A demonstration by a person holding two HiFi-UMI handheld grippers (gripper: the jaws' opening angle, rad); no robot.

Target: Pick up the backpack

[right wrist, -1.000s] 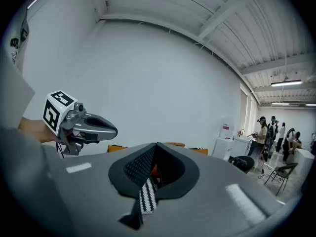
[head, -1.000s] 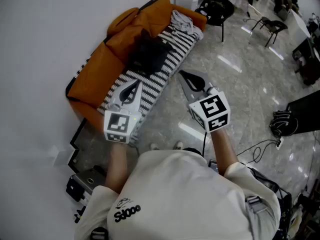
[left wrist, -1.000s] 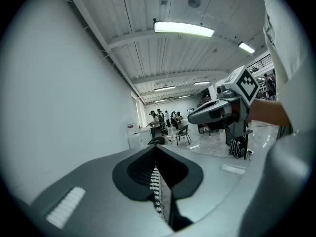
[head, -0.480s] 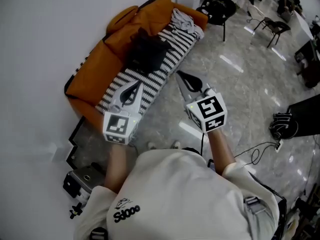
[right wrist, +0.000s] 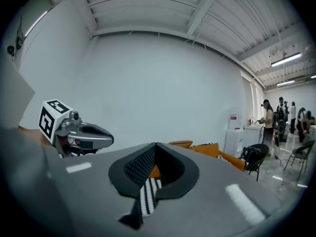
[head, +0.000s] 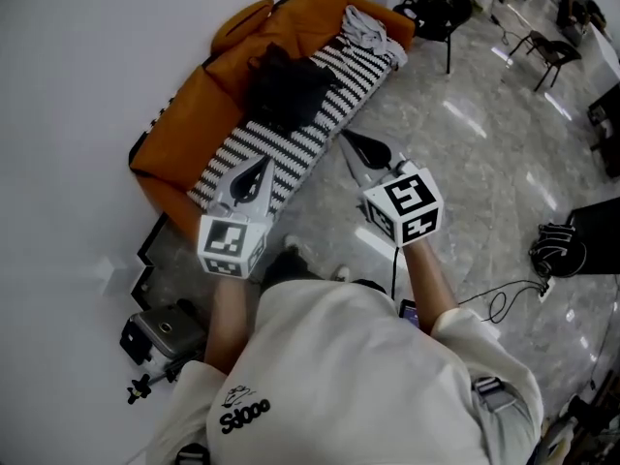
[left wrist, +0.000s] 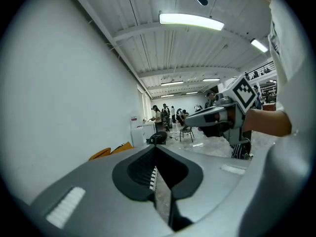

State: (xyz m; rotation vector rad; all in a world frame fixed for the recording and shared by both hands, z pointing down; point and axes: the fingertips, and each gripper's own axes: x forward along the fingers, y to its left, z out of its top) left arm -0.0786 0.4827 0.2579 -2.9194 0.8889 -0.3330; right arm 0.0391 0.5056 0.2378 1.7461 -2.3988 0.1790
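though pinched shut and empty, left silver two-jaw gripper (head: 260, 168) over the near end of the black-and-white striped sofa cover (head: 302, 145) — black fabric backpack (head: 284, 90) further up that seat, straight ahead, nearer this hand; right silver gripper (head: 349, 141), jaws likewise together, out over the grey floor (head: 465, 182).

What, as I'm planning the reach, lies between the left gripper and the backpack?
Only the striped cover, in the head view, separates left gripper from backpack.

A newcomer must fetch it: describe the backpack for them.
An orange sofa stands against the white wall, its seat under a striped cover. The backpack lies on those stripes, mid-seat. It is solid black; the bundle at the far end is grey.
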